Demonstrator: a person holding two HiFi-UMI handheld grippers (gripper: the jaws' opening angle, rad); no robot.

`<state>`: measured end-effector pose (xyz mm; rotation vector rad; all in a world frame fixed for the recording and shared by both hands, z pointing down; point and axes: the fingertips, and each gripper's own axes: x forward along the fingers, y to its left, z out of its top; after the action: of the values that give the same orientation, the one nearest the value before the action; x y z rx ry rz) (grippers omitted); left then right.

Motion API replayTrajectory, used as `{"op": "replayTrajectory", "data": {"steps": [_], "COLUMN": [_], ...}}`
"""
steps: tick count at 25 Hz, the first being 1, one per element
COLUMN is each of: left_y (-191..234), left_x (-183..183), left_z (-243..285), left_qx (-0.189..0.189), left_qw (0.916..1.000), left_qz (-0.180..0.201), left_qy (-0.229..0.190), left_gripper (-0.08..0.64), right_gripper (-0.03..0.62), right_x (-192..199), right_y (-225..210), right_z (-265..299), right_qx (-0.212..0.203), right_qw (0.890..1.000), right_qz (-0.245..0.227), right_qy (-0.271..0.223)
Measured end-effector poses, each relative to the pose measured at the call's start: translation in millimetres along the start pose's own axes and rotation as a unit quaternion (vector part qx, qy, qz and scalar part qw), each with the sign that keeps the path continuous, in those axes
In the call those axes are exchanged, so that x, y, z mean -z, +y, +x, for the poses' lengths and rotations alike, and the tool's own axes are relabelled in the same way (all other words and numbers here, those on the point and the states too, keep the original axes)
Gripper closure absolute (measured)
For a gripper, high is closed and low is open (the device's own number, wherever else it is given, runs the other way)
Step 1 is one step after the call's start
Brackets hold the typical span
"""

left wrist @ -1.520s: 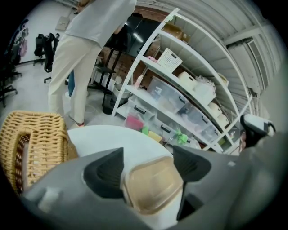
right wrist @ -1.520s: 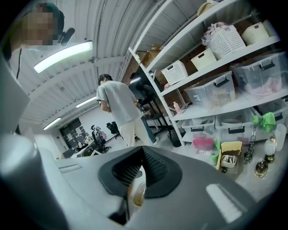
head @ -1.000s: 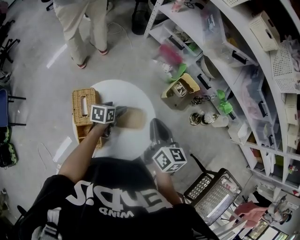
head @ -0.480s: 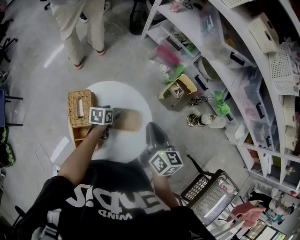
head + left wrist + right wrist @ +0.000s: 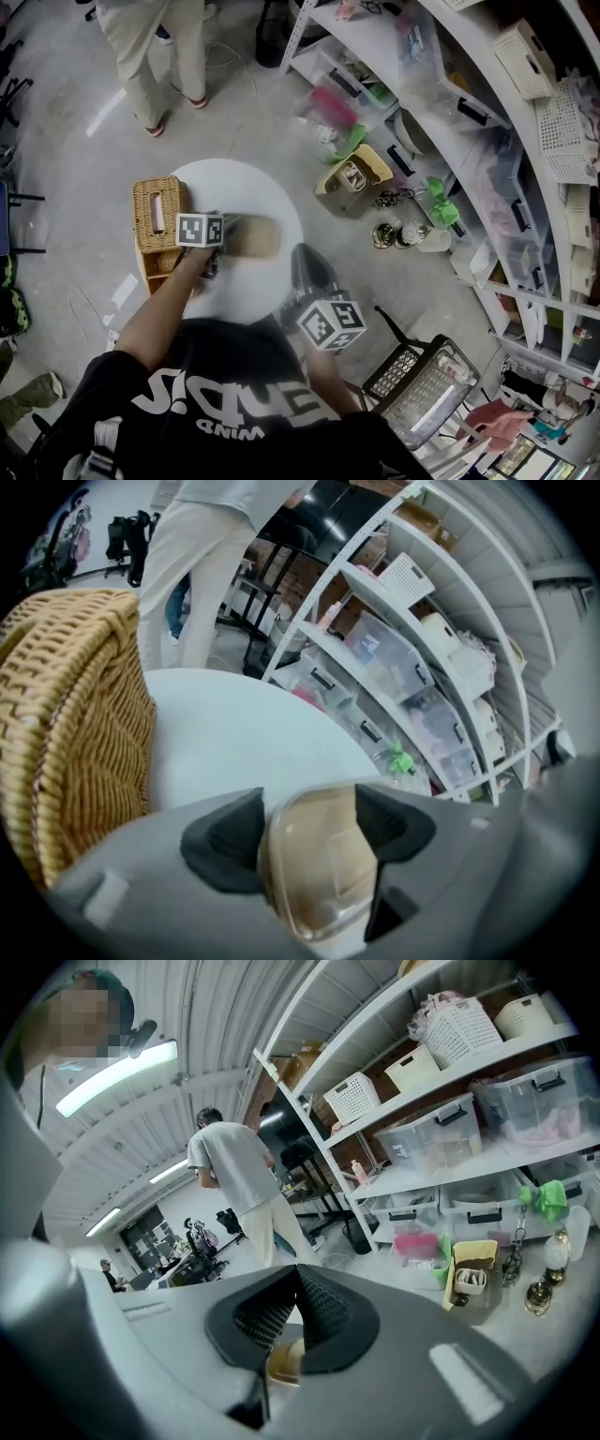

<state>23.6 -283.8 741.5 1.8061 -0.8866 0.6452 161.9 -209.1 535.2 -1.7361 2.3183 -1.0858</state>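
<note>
Your left gripper (image 5: 309, 850) dropped closer to the wicker basket (image 5: 75, 733), fingers (image 5: 225, 841) clamping a tan container (image 5: 319, 883); your right gripper (image 5: 294, 1309) has its fingers pressed together.

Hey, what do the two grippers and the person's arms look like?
Both the left gripper and right gripper have smooth grey bodies with black pads on the jaws. Each carries a white cube printed with black square markers. The person wears a black short-sleeved T-shirt with white lettering.
</note>
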Motion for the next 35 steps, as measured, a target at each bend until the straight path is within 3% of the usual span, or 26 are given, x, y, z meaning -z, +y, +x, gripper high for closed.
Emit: {"op": "replayTrajectory", "data": {"steps": [8,26,31,35], "left_y": [-1,-6,-5,-14], "left_x": [4,2,5,16], "left_z": [-10,-42,-40,-28], "left_qx": [-0.016,-0.065,-0.072,-0.053], "left_qw": [0.9998,0.9933,0.9925,0.9941], "left_qz": [0.002,0.06,0.063,0.084], "left_qy": [-0.01,-0.074,-0.077,-0.043], "left_gripper": [0.304,0.334,0.342,0.341], "right_gripper": [0.592,0.592,0.592,0.592], "right_x": [5,11,13,14], "right_y": [6,31,31,30], "right_z": [0,-12,-17,-18], "right_qx": [-0.006,-0.019,-0.019,-0.018], "right_qw": [1.0,1.0,1.0,1.0], "right_qz": [-0.003,-0.02,-0.02,-0.021], "right_qy": [0.001,0.008,0.009,0.01]}}
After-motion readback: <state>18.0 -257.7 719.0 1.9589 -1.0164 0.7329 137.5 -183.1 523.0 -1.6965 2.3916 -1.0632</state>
